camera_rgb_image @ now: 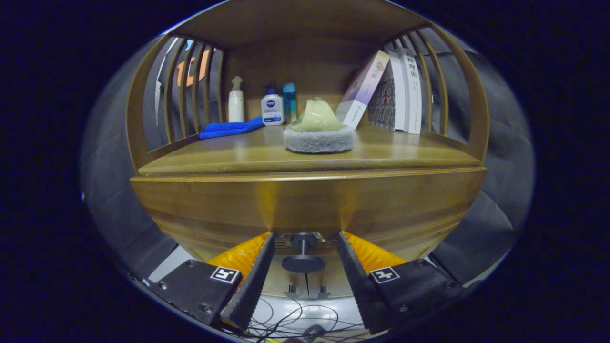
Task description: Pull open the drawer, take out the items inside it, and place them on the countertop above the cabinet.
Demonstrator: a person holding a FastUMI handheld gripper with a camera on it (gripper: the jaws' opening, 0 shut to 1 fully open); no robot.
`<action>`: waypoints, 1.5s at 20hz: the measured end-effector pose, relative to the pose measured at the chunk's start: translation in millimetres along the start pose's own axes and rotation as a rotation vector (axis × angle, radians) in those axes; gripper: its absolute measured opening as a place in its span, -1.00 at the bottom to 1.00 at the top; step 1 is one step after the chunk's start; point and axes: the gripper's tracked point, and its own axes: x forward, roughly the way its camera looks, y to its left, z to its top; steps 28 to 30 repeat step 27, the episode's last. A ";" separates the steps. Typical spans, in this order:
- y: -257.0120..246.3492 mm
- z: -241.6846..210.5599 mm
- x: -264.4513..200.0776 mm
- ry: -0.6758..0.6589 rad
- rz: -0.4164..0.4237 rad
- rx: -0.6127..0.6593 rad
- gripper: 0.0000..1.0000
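Between tool (pixel 305 240) fingers: drawer knob (pixel 303 256), untouched; tool open, holding nothing.

The gripper (pixel 305 240) is level, its jaws parted wide and pointing forward.

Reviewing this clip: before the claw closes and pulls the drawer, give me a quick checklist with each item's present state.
1. Drawer knob sits between the claw fingers: ok.
2. Fingers spread wide enough to clear the knob, neither touching it: ok.
3. Drawer front shut, not yet pulled: ok.
4. Bare countertop for placing items, in front of the scrub brush and blue cloth: ok.
5. Fingers deep enough to sit behind the knob's head: cannot tell.
6. Drawer contents: cannot tell.
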 end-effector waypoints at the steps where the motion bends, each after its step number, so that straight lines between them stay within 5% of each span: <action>1: 0.2 -0.2 1.4 0.003 -0.007 -0.001 0.71; 6: 0.4 -3.4 2.0 0.007 -0.038 -0.054 0.71; 12: -3.4 20.5 -30.6 -0.040 0.081 0.028 0.72; 19: -26.0 77.0 -141.8 -0.221 0.183 -0.057 0.73; 27: -87.7 143.9 -302.1 -0.429 0.225 -0.063 0.97; 30: -87.7 143.9 -302.1 -0.429 0.225 -0.063 0.97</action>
